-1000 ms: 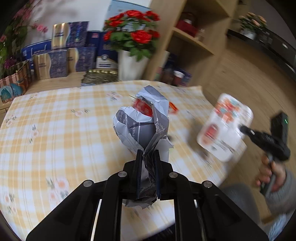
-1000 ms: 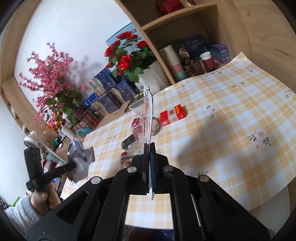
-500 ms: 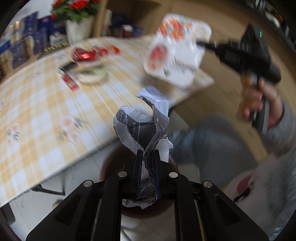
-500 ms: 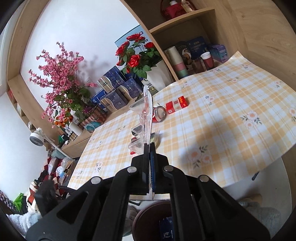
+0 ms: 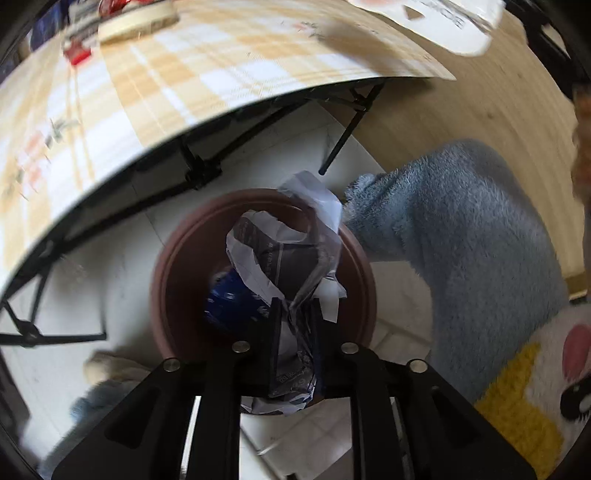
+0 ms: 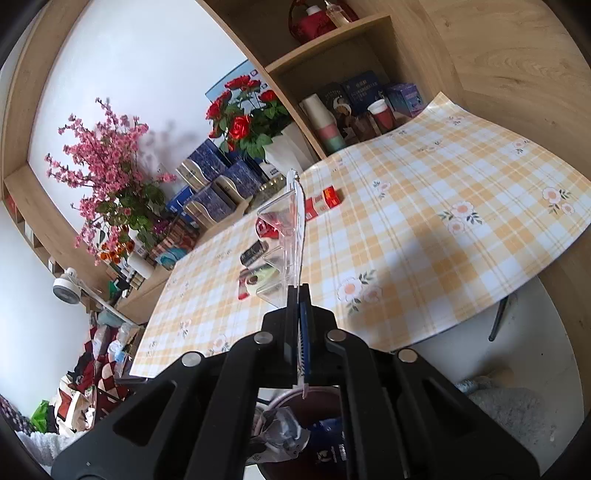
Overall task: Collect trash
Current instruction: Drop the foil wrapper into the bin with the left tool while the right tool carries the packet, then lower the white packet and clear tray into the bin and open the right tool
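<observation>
My left gripper (image 5: 295, 306) points down over a round brown bin (image 5: 166, 280) on the white floor. A crumpled grey and white paper wad (image 5: 280, 251) is still pinched between its fingers while the jaws are opening; the wad hangs above the bin's mouth. Blue trash (image 5: 229, 299) lies inside. My right gripper (image 6: 297, 290) is shut on the edge of a clear plastic blister tray (image 6: 284, 218), held upright over the table's near edge. That tray's printed backing (image 5: 443, 22) shows at the top right of the left wrist view. The bin's rim (image 6: 280, 400) and the paper wad (image 6: 280, 428) lie below my right gripper.
The table has a yellow checked cloth (image 6: 424, 221) with red packs (image 6: 321, 203), a crushed red can (image 6: 267, 227) and a tape roll (image 5: 136, 22). Black folding table legs (image 5: 199, 170) stand beside the bin. A person's blue-grey fleece leg (image 5: 461, 240) is right of it. Shelves and flowers (image 6: 243, 118) stand behind.
My left gripper swung off the table and down to the bin with the paper wad. My right gripper drifted toward the table's near edge with the plastic tray, so the bin now shows beneath it.
</observation>
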